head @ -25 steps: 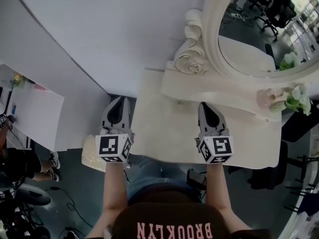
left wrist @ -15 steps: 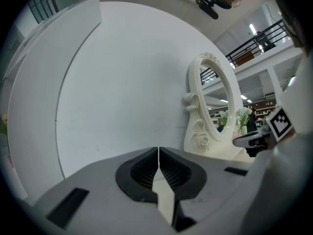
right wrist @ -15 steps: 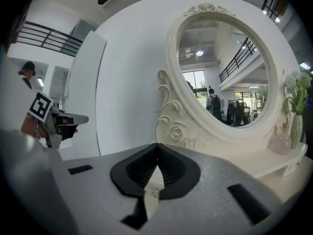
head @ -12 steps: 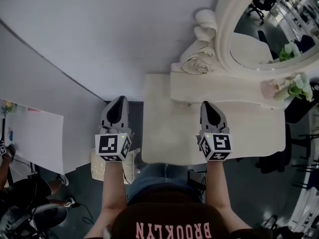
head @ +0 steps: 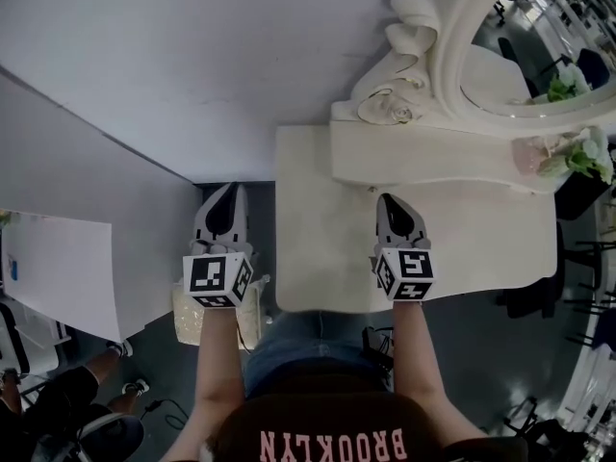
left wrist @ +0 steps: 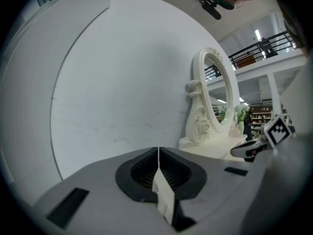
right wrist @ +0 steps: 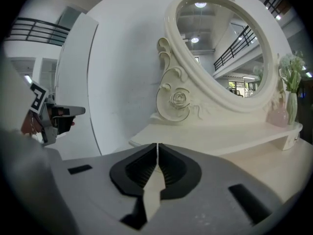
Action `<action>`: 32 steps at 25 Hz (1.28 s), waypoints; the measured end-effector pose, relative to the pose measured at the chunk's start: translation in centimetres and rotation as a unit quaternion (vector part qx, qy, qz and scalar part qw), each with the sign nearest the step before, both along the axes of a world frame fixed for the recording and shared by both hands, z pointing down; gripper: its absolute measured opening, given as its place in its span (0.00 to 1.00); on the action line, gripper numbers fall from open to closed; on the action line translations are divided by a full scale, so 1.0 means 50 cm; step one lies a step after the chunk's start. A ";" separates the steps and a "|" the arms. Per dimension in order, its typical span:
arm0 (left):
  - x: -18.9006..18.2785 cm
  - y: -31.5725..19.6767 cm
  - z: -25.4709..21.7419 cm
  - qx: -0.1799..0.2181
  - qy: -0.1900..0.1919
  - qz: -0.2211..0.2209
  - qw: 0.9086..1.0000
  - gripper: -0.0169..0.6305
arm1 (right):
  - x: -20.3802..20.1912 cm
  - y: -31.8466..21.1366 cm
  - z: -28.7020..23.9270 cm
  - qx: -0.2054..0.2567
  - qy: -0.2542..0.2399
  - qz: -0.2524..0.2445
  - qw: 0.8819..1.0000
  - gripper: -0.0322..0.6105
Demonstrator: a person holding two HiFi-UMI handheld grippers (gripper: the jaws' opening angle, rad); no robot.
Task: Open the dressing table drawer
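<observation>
The cream dressing table (head: 481, 248) stands against the white wall, its top seen from above, with the oval mirror (head: 539, 37) on a raised shelf at the back. The drawer front is hidden under the table's near edge. My right gripper (head: 386, 200) hovers over the left part of the table top, shut and empty; its tips (right wrist: 157, 145) meet and point at the mirror's carved base (right wrist: 178, 99). My left gripper (head: 229, 191) is off the table's left side, over the gap by the wall, also shut with nothing in it (left wrist: 158, 148).
A vase of flowers (head: 570, 152) stands on the shelf at the right end. A cream cushioned stool (head: 188, 318) sits under my left gripper. A white board (head: 58, 268) leans at the left. A seated person's legs (head: 58, 393) show at the bottom left.
Both grippers have sunk lower, still shut. The right gripper has shifted a little left over the table top. The mirror has slid up and to the right in the head view.
</observation>
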State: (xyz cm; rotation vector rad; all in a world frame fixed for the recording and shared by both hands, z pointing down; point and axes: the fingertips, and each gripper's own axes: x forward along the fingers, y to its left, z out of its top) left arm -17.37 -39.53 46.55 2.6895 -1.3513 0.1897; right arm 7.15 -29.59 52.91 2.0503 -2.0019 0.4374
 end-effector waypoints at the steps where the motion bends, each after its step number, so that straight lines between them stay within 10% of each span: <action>1: 0.001 -0.002 0.008 -0.001 0.000 0.001 1.000 0.04 | -0.002 0.000 0.013 -0.006 -0.001 0.000 1.000 0.05; 16: -0.011 -0.015 0.069 -0.023 -0.009 -0.005 1.000 0.04 | 0.015 -0.049 0.156 -0.083 -0.003 0.038 0.996 0.21; 32: -0.019 -0.012 0.085 -0.033 -0.014 -0.006 0.999 0.04 | 0.019 -0.051 0.175 -0.096 0.011 0.049 0.994 0.18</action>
